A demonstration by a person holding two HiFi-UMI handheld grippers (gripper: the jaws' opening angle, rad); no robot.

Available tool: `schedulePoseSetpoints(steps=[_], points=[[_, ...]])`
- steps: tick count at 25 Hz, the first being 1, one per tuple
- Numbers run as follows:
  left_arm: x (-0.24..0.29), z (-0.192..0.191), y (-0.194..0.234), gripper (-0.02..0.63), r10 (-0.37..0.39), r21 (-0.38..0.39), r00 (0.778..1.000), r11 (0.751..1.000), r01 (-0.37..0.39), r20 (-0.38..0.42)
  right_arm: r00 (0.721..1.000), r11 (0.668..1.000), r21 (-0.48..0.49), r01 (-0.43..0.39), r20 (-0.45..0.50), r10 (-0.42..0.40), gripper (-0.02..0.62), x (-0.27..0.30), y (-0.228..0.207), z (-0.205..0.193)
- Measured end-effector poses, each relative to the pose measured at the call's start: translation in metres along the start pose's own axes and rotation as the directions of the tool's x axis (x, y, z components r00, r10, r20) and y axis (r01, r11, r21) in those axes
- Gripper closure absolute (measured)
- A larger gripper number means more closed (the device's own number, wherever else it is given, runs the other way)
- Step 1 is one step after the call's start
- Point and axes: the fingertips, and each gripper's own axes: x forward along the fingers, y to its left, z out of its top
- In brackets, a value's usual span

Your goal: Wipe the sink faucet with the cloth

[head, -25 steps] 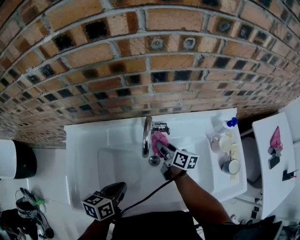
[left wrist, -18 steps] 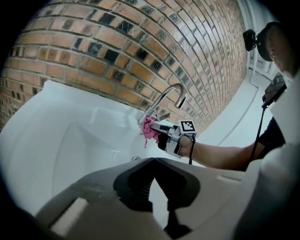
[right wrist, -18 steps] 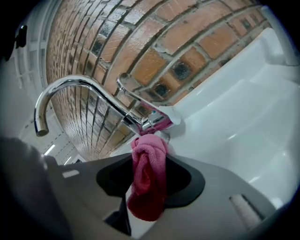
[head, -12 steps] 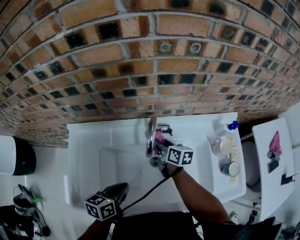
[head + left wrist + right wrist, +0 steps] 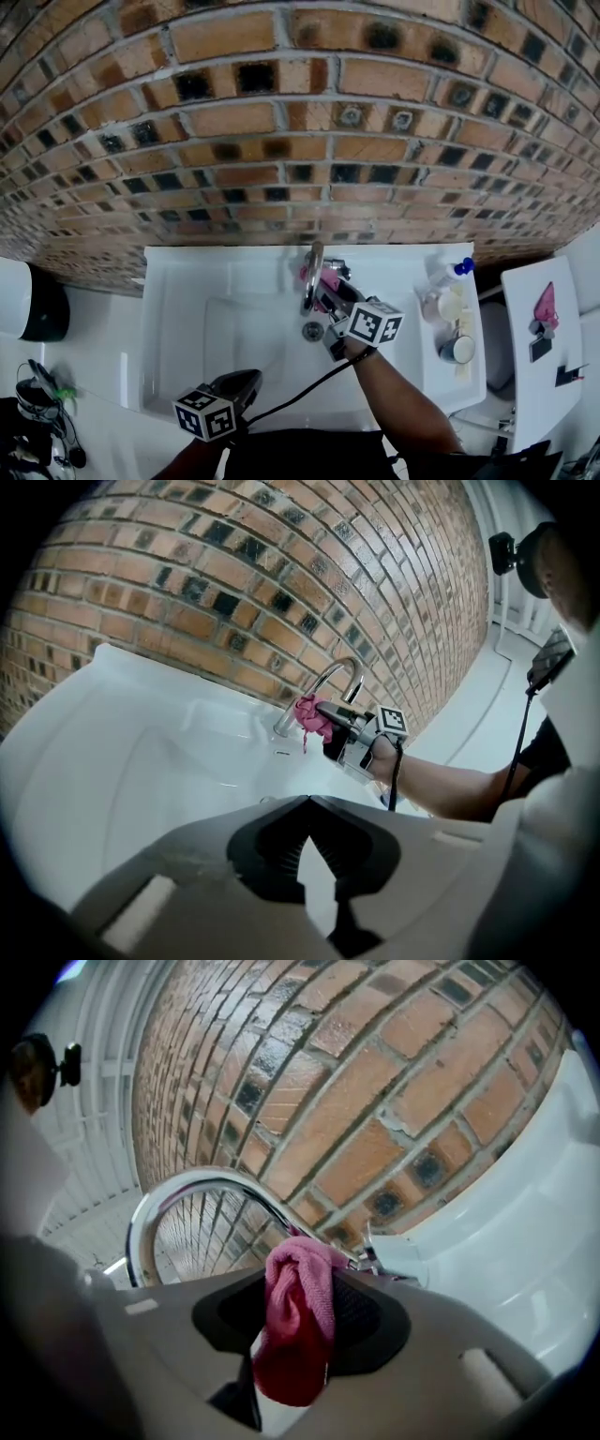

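Note:
The chrome faucet (image 5: 310, 270) arches over the white sink (image 5: 178, 309) at the brick wall. My right gripper (image 5: 324, 285) is shut on a pink cloth (image 5: 327, 277) and holds it against the right side of the faucet, near its base. In the right gripper view the cloth (image 5: 296, 1321) hangs bunched between the jaws of that gripper (image 5: 295, 1290), with the faucet (image 5: 192, 1192) curving just beyond. The left gripper view shows the cloth (image 5: 313, 716) at the faucet (image 5: 330, 679). My left gripper (image 5: 249, 379) hovers at the sink's front edge, shut and holding nothing.
A drain (image 5: 313, 330) lies below the faucet. A spray bottle (image 5: 448, 275) and cups (image 5: 457, 349) stand on the sink's right ledge. A white shelf (image 5: 525, 375) with a pink item stands farther right, and a black bin (image 5: 45, 300) stands at the left.
The right gripper has kept the cloth on the faucet and shifted it slightly closer to the spout. The left gripper has stayed at the sink's front edge.

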Motion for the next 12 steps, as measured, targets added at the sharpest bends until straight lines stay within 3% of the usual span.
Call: schedulePoseSetpoints(steps=[4, 8, 12], points=[[-0.005, -0.002, -0.002, 0.6, 0.008, -0.003, 1.0, 1.0, -0.008, 0.016, 0.993, 0.996, 0.02, -0.09, 0.073, 0.089, 0.42, -0.007, 0.02, 0.027], [-0.009, -0.007, -0.005, 0.6, 0.023, -0.018, 0.999, 1.0, -0.023, 0.033, 0.989, 0.992, 0.012, -0.129, 0.067, 0.128, 0.42, -0.008, 0.031, 0.042], [-0.012, -0.009, -0.01, 0.6, 0.027, -0.045, 0.998, 0.999, -0.024, 0.055, 0.962, 0.964, 0.009, -0.264, 0.073, 0.263, 0.42, -0.015, 0.04, 0.051]])
